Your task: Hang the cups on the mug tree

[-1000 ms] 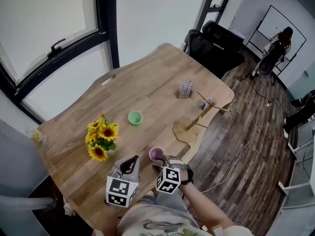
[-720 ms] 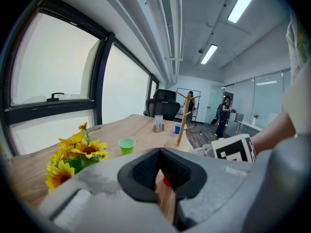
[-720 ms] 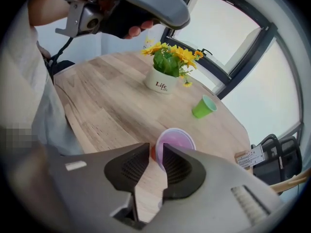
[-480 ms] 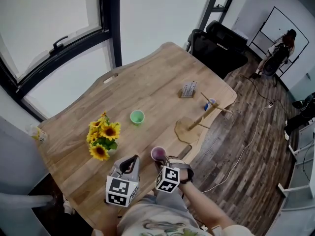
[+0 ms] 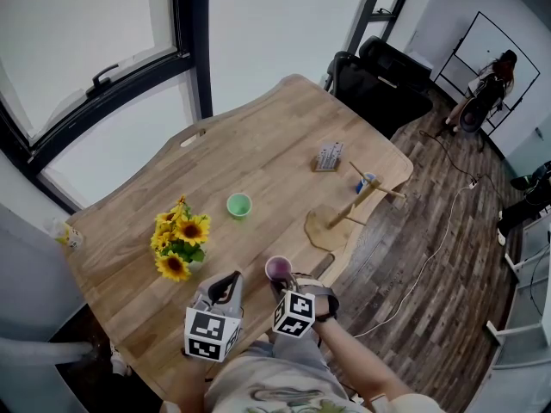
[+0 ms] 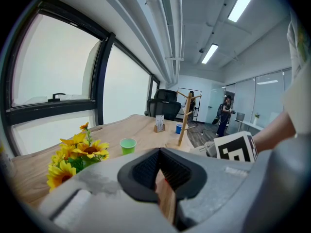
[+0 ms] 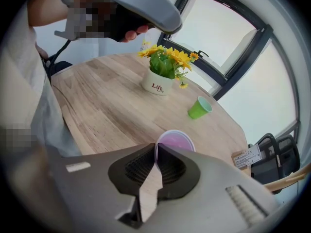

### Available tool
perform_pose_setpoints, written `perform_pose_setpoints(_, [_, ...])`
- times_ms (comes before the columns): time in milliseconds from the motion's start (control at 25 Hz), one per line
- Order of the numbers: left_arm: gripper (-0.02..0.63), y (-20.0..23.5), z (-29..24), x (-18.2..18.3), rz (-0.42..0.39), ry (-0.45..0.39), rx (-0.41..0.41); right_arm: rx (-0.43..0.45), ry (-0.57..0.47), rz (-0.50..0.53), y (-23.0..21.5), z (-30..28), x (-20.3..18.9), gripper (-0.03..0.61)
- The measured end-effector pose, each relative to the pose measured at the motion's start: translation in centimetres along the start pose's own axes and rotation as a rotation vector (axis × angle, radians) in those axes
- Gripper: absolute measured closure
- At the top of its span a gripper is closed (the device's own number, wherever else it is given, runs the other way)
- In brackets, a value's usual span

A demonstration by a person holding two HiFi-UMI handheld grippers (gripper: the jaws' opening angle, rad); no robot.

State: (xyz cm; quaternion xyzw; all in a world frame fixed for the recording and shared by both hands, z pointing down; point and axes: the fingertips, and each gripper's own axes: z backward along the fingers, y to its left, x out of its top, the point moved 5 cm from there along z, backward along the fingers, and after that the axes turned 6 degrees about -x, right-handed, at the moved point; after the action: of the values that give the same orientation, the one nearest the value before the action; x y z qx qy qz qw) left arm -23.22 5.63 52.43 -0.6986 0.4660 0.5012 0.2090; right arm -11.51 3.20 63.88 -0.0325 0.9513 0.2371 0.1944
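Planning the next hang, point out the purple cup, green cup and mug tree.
purple cup (image 5: 277, 268), head view, its inside.
green cup (image 5: 238, 205), head view, its mouth.
mug tree (image 5: 353, 205), head view, its pole.

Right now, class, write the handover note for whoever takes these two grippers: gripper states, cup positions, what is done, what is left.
The right gripper: jaws have just been closing, now pinching the rim of the purple cup, which stands on the table.
The left gripper: shut, empty.
The green cup stands near the sunflowers.
The blue cup is by the mug tree; hung or standing, I cannot tell.
Left: hang purple, then green.
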Motion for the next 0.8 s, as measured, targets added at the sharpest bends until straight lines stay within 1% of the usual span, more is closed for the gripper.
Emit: perform_pose_setpoints(800, [0.612,-0.4,0.2,0.1,-0.005,-0.007,-0.005,-0.040,-0.096,-0.066,-2.0,2.8,2.2,0.558])
